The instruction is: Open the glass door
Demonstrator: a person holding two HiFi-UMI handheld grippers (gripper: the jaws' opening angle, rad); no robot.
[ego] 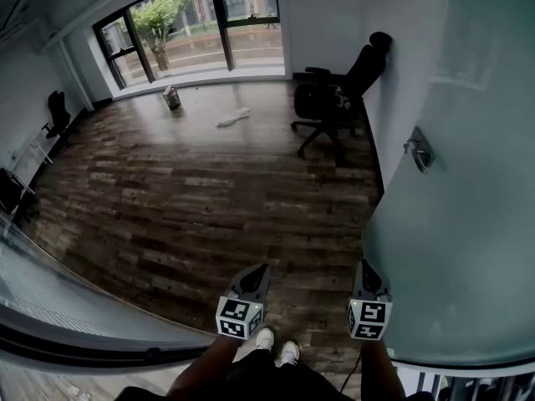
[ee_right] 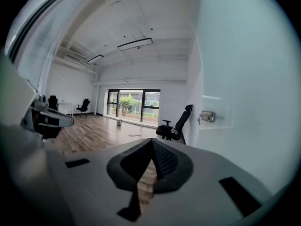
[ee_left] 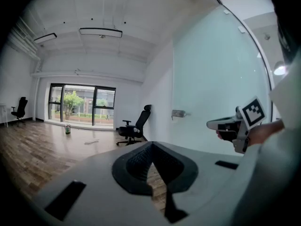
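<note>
The frosted glass door (ego: pixel 468 224) fills the right side of the head view, with a metal lock fitting (ego: pixel 419 150) partway up it. My right gripper (ego: pixel 365 266) is held close beside the door's lower edge, well short of the fitting, jaws shut and empty. My left gripper (ego: pixel 260 271) is level with it to the left over the wooden floor, also shut with nothing between its pads. The right gripper view has the door (ee_right: pixel 244 79) at right and the fitting (ee_right: pixel 207 117) ahead. In the left gripper view the fitting (ee_left: pixel 178 113) shows beyond the right gripper (ee_left: pixel 211 124).
A black office chair (ego: pixel 338 94) stands against the wall just past the door. A green container (ego: pixel 171 98) and a white item (ego: pixel 234 117) lie on the floor near the big window (ego: pixel 192 23). A curved glass partition (ego: pixel 50 299) runs at lower left. Another chair (ego: pixel 57 111) stands far left.
</note>
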